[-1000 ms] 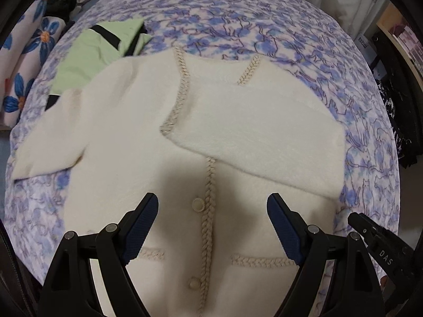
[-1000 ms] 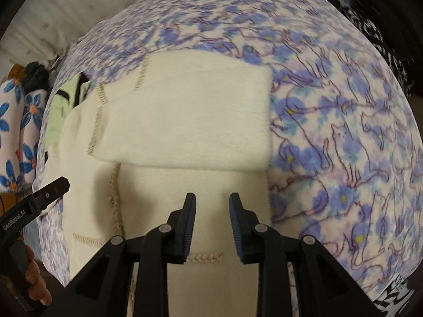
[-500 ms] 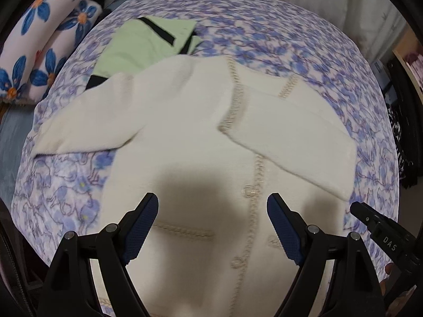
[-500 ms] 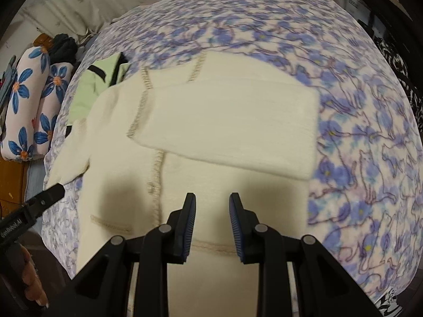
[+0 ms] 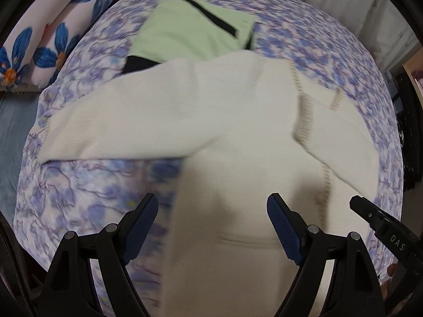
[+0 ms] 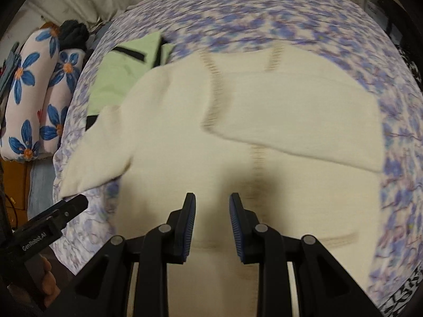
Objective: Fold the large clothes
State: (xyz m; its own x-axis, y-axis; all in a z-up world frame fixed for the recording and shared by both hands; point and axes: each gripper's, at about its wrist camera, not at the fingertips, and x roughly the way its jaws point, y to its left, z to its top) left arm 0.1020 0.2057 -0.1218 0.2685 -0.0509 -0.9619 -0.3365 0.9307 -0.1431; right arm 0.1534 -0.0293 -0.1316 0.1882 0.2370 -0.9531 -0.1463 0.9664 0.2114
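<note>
A cream knit cardigan (image 5: 238,121) with braided trim lies front-up on the floral bedspread (image 5: 79,185). One sleeve (image 6: 304,113) is folded across its chest; the other sleeve (image 5: 119,126) stretches out flat to the left. My left gripper (image 5: 212,200) hovers wide open above the cardigan's left side edge, holding nothing. My right gripper (image 6: 212,198) hangs over the cardigan (image 6: 185,132) near its button line, its jaws a narrow gap apart with nothing between them. Both views are motion-blurred.
A light green garment (image 5: 190,31) with black trim lies beyond the cardigan, partly under it. Blue-flowered pillows (image 6: 34,92) sit at the bed's far left. The bed's edge runs along the left, with floor below. A hand (image 6: 47,282) grips the left tool.
Both grippers have swept left across the cardigan. The outstretched sleeve and green garment now sit nearer the middle of both views. Jaw gaps look unchanged.
</note>
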